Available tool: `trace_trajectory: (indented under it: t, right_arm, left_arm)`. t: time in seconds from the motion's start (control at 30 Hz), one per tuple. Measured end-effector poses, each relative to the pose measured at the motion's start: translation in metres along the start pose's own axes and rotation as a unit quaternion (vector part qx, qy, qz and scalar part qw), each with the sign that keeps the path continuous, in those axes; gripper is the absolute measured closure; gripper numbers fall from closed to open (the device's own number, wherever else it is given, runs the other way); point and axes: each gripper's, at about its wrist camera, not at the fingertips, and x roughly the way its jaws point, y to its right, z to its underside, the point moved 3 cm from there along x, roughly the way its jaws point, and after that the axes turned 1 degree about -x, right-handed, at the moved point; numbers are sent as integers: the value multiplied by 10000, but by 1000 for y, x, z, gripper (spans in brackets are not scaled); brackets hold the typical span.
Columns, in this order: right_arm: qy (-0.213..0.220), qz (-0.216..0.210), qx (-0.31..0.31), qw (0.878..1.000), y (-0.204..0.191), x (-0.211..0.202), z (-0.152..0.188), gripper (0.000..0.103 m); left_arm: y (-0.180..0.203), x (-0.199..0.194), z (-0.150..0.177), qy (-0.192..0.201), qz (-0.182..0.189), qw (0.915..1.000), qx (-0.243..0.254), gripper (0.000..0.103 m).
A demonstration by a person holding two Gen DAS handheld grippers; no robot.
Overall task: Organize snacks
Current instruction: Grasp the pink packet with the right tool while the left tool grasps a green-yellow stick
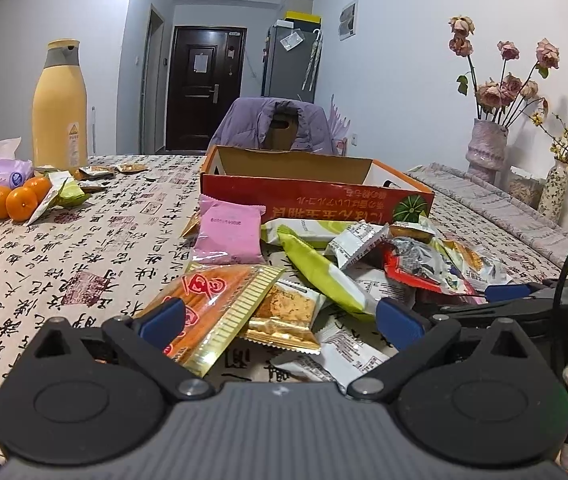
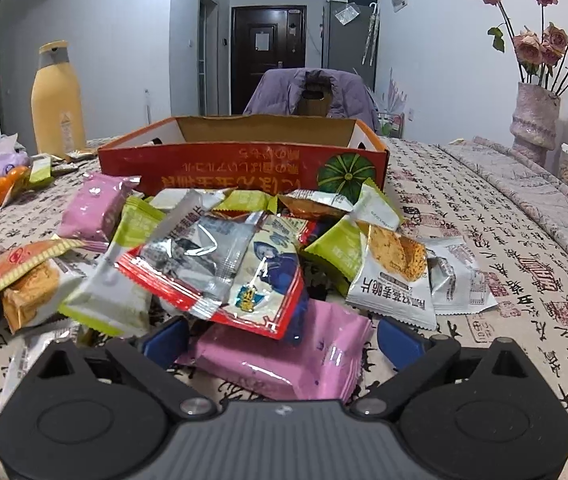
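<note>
A pile of snack packets lies on the patterned tablecloth in front of an open red cardboard box (image 1: 316,196) (image 2: 244,160). My left gripper (image 1: 280,320) is open, its jaws either side of an orange and gold packet (image 1: 212,308) and a gold biscuit packet (image 1: 288,312). My right gripper (image 2: 280,338) is open around a pink packet (image 2: 284,356), which lies under a red and silver packet (image 2: 224,276). Another pink packet (image 1: 230,232) (image 2: 96,208) lies near the box. Green packets (image 1: 324,268) and white packets (image 2: 396,276) fill the pile. The right gripper's body (image 1: 524,304) shows in the left wrist view.
A tall yellow bottle (image 1: 60,108) (image 2: 58,100) stands at the back left, with oranges (image 1: 16,200), a tissue pack (image 1: 0,168) and a few more packets (image 1: 96,172). Vases with dried flowers (image 1: 488,144) (image 2: 536,116) stand on the right. A chair with a purple jacket (image 1: 276,124) is behind the box.
</note>
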Motion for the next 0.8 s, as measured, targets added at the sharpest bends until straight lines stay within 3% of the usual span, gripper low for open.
trace_trajectory:
  t: [0.63,0.8]
  right_arm:
    - [260,-454,-144,9985,10,-24,17,34]
    - [280,-412,-104,9987,20,-36,23,35]
  left_arm:
    - [0,-2,1,-20,-16,10000,-81,0]
    - [3,-5,1,-6,-20,10000,-76,0]
